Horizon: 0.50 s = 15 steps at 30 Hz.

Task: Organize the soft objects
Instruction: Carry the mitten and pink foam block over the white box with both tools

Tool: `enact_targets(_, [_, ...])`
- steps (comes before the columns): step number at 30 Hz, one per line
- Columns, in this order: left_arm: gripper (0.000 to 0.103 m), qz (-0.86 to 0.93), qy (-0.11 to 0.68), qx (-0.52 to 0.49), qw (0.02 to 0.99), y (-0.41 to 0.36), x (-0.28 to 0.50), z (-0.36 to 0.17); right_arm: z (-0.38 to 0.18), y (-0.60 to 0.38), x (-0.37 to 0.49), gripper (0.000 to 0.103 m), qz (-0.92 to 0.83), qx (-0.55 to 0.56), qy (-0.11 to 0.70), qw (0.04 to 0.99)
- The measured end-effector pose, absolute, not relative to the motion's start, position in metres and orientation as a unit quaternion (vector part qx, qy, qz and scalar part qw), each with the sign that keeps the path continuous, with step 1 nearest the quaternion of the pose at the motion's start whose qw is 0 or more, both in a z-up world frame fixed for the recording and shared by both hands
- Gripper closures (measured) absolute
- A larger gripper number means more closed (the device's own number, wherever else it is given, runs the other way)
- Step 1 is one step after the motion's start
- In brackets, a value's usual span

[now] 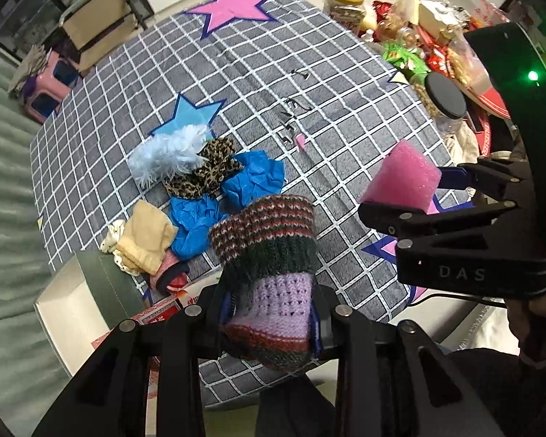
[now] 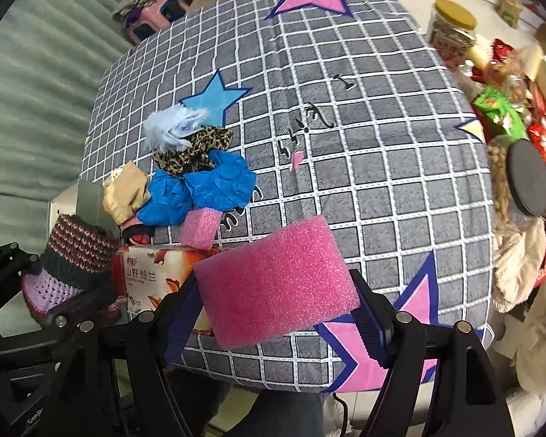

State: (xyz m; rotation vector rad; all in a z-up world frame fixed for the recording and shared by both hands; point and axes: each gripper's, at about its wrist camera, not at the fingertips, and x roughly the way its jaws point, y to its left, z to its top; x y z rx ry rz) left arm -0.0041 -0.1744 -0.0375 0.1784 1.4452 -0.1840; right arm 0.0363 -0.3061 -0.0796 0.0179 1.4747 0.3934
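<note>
My left gripper [image 1: 273,313] is shut on a striped knitted piece [image 1: 269,255] in purple, green and red, held above the table's near edge; the same knit [image 2: 76,255] shows at lower left in the right wrist view. My right gripper [image 2: 276,291] is shut on a pink foam block [image 2: 276,280], which also appears at the right of the left wrist view [image 1: 407,176]. On the checked cloth lies a pile: a pale blue feathery tuft [image 1: 163,156], a leopard-print cloth [image 1: 207,171], crumpled blue cloth [image 1: 236,189], a beige cloth [image 1: 147,240] and a second, smaller foam block [image 2: 200,227].
A printed carton [image 2: 145,273] and an open grey box [image 1: 87,291] stand at the table's near left edge. Jars [image 1: 444,105], snack packets [image 1: 404,54] and other clutter crowd the right side. A tiny pink scrap [image 1: 300,142] lies mid-table. A pink stool [image 1: 51,80] stands beyond the far left edge.
</note>
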Motion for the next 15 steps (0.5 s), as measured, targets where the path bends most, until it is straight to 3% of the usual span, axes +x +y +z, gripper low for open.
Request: enact_targets(15, [0.067, -0.167, 0.606, 0.124, 0.768, -0.128, -0.086, -0.019, -0.054, -0.258, -0.067, 0.026, 0.105, 0.039, 0.643, 0.758])
